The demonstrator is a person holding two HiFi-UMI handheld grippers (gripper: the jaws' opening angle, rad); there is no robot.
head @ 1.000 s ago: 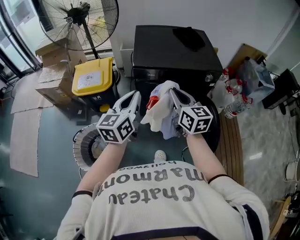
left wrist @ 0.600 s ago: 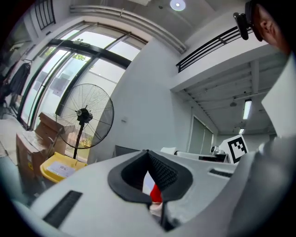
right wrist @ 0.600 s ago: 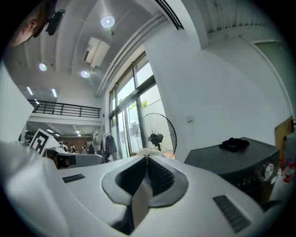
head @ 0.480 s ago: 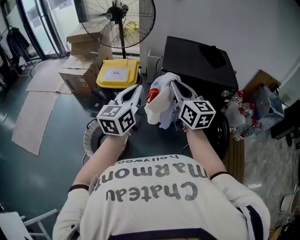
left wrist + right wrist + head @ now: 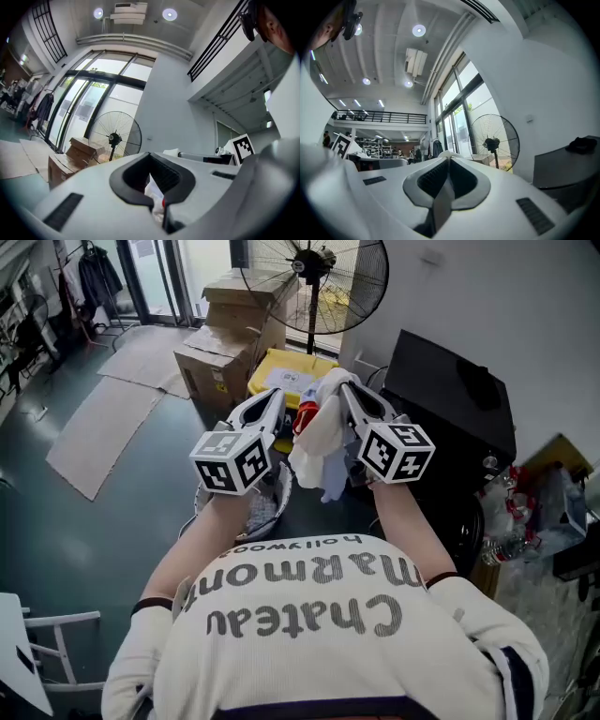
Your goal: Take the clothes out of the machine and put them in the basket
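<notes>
Load: crumpled white cloth bundle with a red patch (image 5: pixel 317 442), held in the air between the two grippers, above and just to the right of the basket.
Left gripper (image 5: pixel 270 405): jaws closed on a fold of the white-and-red cloth. Its own view shows the fabric pinched between the dark pads.
Right gripper (image 5: pixel 349 396): jaws closed, with a strip of pale fabric clamped between them.
Basket: round white mesh basket (image 5: pixel 270 506) on the floor, mostly hidden under the left gripper's marker cube.
Change over the last second: the black box-shaped machine (image 5: pixel 450 399) has slid from frame centre toward the right edge. Both grippers and the bundle have swung left together and risen. Both grips are unchanged.
Meaning: this load looks clear of the machine, so this is the carry phase. Remaining, by my reading: lower over the basket and open both grippers.
</notes>
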